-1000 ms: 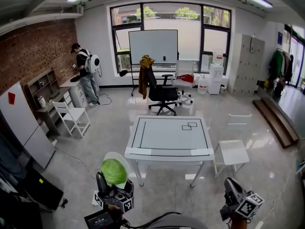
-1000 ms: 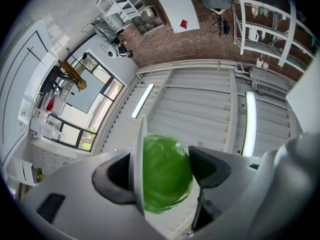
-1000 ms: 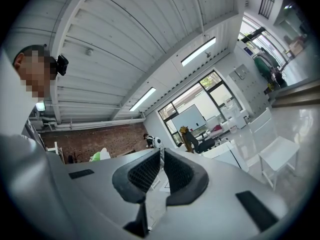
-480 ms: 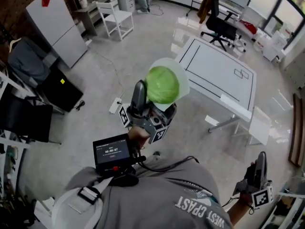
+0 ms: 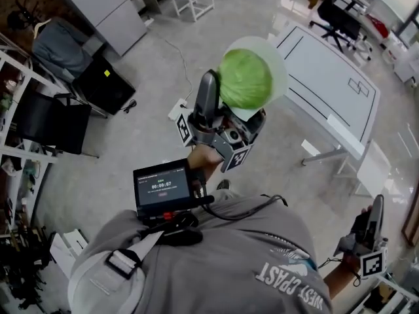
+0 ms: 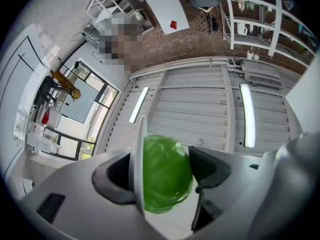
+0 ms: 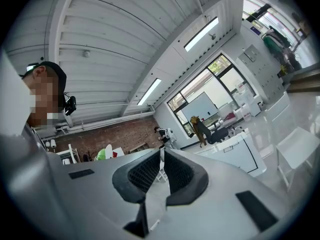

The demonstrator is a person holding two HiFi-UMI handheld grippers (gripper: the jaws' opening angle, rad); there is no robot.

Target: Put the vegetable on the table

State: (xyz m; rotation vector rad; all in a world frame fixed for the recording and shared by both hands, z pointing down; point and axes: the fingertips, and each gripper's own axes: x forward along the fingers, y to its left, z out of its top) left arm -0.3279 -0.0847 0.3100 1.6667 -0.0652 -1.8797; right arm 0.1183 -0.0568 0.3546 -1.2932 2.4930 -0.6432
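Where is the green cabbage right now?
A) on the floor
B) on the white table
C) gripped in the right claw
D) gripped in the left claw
D: the cabbage sits clamped in the left claw, off the white table; the right claw is shut on nothing.

- Head view has tipped from a level look across the room to a steep look down, so the person's grey shirt now fills everything from 4 to 8 o'clock.
- The left gripper and its cabbage have climbed from 7 o'clock to about 12, just above centre.
- The table slid from dead centre out to 2 o'clock.
- The right gripper drifted from 5 o'clock out to the edge at 4.
- The little screen, barely peeking in at 6 before, is now fully in view near 8.
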